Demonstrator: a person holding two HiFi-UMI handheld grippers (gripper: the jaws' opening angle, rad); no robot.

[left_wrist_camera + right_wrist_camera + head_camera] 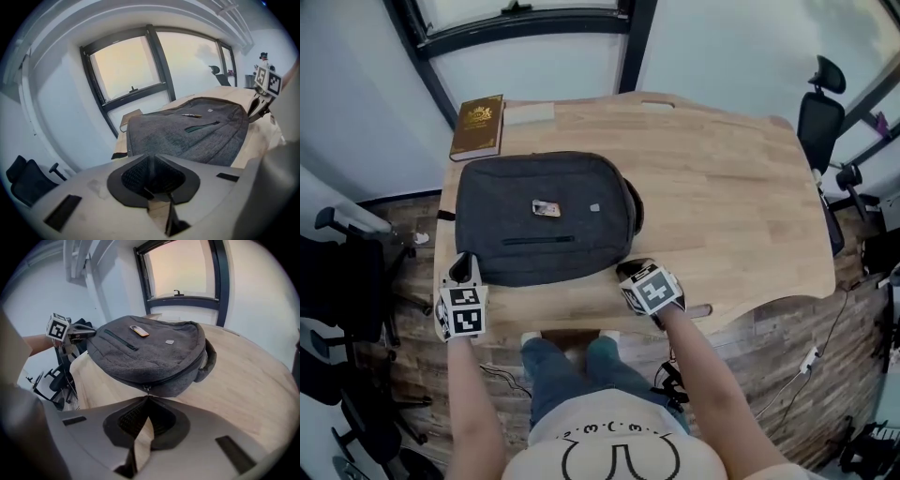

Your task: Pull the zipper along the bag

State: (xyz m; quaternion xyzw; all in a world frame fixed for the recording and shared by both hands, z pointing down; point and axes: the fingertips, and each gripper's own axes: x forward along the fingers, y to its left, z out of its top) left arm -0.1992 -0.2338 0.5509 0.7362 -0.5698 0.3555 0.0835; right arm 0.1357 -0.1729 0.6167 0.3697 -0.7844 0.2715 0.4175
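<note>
Reveals, through the right gripper view alone, the right tongs (147, 397) pinched together on the zipper pull (146, 389) at the near edge of the bag (150, 352); hides that pull in the head view. Shows the left tongs (151, 158) pressed together by the bag's lower-left corner; cannot tell whether on fabric. Places the bag centre-left on the counter (722, 206), long axis running left to right, handle end rightward. Counts one bag, one book (478, 127), two tongs.
</note>
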